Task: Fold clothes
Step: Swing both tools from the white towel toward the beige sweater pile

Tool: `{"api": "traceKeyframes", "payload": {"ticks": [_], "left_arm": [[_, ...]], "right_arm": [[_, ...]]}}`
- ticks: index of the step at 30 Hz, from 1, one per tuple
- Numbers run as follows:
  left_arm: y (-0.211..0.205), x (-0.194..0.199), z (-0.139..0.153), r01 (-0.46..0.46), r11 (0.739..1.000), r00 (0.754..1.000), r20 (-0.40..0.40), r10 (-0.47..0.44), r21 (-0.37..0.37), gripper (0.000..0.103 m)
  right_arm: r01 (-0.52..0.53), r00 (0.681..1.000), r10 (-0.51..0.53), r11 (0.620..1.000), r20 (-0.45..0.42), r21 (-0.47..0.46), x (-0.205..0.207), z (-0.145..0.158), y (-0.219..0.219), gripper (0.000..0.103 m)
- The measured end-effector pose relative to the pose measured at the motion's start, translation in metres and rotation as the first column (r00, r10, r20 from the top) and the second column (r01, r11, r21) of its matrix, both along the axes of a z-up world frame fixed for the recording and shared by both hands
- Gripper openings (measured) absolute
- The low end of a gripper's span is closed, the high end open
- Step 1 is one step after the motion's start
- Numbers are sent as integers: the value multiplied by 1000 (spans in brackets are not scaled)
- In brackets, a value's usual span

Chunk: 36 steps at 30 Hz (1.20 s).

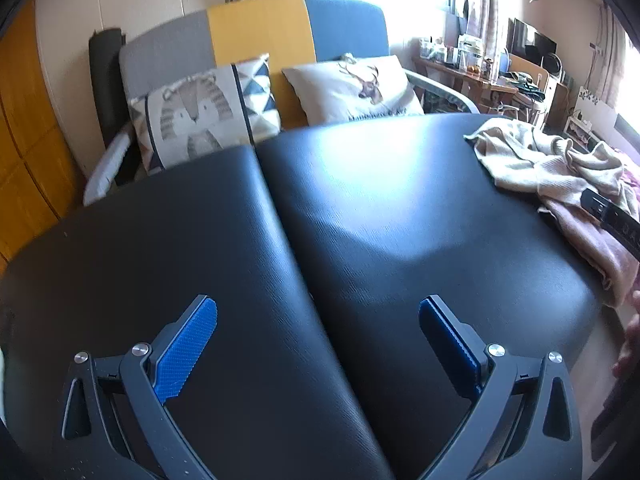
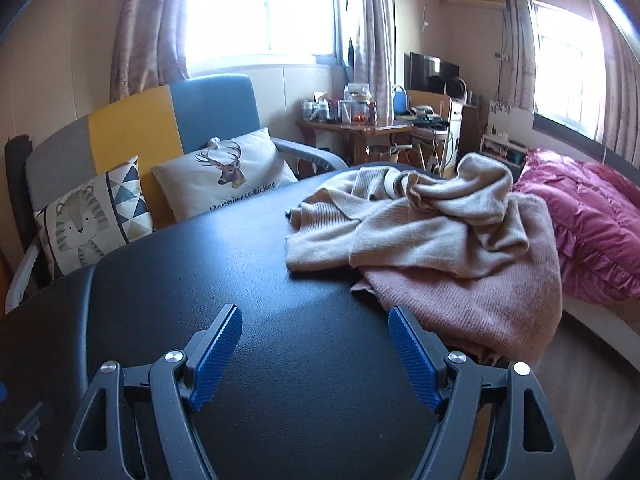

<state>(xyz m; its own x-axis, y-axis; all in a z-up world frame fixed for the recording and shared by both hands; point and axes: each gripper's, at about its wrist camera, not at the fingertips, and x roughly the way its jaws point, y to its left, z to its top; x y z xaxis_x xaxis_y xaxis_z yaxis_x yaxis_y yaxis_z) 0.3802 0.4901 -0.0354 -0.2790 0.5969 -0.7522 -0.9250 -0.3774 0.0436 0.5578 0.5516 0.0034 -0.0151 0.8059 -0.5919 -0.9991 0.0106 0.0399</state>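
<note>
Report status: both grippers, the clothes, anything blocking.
Left gripper open, empty, over bare black padded table. Right gripper open, empty. Crumpled beige knit sweater atop pink knit garment, unfolded, table's right side. Nothing blocking.

Two knits, unfolded, heaped on table's right end
Beige sweater [image 2: 404, 220] crumpled atop pink sweater [image 2: 480, 304], whose edge overhangs the black table [image 2: 240, 272].

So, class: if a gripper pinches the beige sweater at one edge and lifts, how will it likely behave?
The beige sweater lies crumpled in soft folds, so it will probably droop rather than hold shape. Its fuzzy knit looks easy to grip, not slippery. It overlaps the pink garment, so lifting may drag that along.
</note>
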Motion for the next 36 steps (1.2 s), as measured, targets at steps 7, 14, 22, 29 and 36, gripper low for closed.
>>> {"api": "traceKeyframes", "payload": {"ticks": [7, 14, 22, 29, 36], "left_arm": [[-7, 14, -5, 17, 1000, 1000, 0, -17, -14, 103], [-20, 13, -6, 50, 998, 999, -5, -50, -27, 103], [-32, 10, -11, 112, 993, 994, -3, -112, -32, 103], [-44, -5, -13, 142, 990, 990, 4, -142, -28, 103], [-46, -29, -15, 171, 985, 985, 24, -171, -24, 103]], "right_arm": [[9, 1000, -9, 999, -6, -36, 4, -8, 4, 78], [41, 999, -41, 998, 6, -40, 12, -9, 14, 78], [65, 998, -65, 997, 6, -33, 26, -9, 23, 78], [74, 997, -74, 997, -5, -35, 31, -9, 27, 78], [88, 996, -88, 996, 4, -26, 36, -7, 33, 78]]}}
